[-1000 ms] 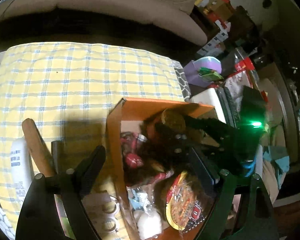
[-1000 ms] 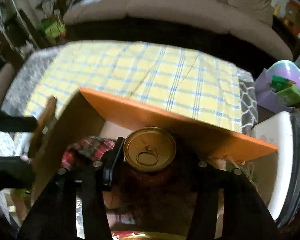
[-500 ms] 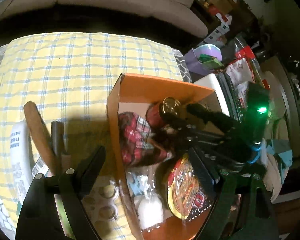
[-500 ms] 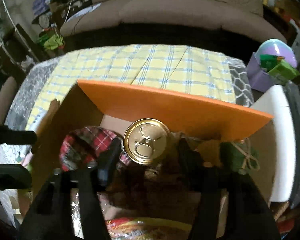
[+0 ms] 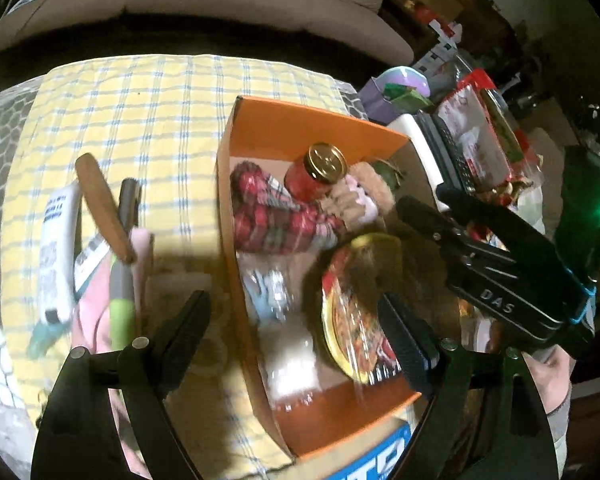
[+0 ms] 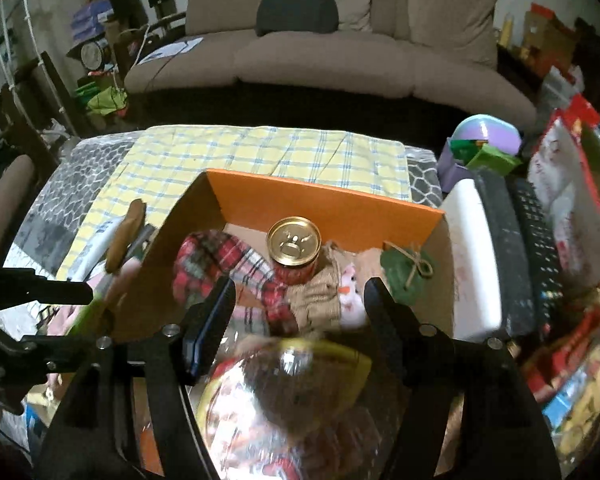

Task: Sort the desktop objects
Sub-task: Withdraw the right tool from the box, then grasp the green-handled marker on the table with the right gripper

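An orange cardboard box (image 5: 300, 120) (image 6: 320, 204) stands on the yellow checked cloth. A red can with a gold top (image 5: 320, 172) (image 6: 295, 248) stands upright at its far end, beside a red plaid cloth (image 5: 268, 216) (image 6: 224, 256), a knitted beige item (image 6: 320, 300) and a round noodle-bowl pack (image 5: 352, 308) (image 6: 292, 412). My right gripper (image 6: 298, 320) is open and empty, raised above the box behind the can; it shows in the left wrist view (image 5: 432, 204). My left gripper (image 5: 296, 332) is open and empty over the box's near left wall.
Left of the box lie a wooden handle (image 5: 104, 208), a white tube (image 5: 56, 260), a green-tipped pen (image 5: 122, 308) and pink cloth (image 5: 92, 320). A white box (image 6: 472, 260), a dark keyboard (image 6: 540, 252) and snack packs (image 6: 564, 184) crowd the right. A sofa (image 6: 320, 56) stands behind.
My right gripper let go of the red can and drew back and up; the can now stands free in the box. Both cameras pulled back from the box.
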`<state>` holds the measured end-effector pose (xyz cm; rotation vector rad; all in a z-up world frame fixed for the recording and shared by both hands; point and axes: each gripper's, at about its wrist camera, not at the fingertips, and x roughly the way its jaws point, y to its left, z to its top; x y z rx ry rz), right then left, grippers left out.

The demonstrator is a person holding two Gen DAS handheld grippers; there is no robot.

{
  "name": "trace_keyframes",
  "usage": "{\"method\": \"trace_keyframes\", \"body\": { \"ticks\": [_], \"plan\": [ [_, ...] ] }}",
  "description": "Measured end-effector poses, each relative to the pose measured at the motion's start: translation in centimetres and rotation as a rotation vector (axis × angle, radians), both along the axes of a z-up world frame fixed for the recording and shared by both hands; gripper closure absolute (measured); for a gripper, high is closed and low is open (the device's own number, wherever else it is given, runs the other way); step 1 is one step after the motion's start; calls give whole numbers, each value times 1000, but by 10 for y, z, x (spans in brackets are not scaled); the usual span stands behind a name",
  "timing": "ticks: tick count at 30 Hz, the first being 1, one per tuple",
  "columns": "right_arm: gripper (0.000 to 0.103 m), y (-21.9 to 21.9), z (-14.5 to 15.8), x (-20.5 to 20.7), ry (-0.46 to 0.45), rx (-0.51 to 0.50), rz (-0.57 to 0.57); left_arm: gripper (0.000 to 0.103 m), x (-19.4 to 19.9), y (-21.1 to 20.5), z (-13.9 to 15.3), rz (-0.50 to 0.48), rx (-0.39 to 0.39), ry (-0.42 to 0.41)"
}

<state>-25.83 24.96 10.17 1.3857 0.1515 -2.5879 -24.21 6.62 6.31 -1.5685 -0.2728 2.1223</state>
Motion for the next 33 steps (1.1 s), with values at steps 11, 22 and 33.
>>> {"method": "trace_keyframes", "body": {
  "ticks": [11, 22, 33],
  "plan": [
    [36, -37, 37, 77, 18, -82, 185, 14, 64, -88, 35, 112, 27, 84],
    [36, -139, 14, 89, -112, -227, 326, 13, 129, -189, -14, 351, 109, 102],
    [28, -196, -50, 42, -223, -318, 188, 0, 142, -201, -36, 402, -77, 221]
  ]
}}
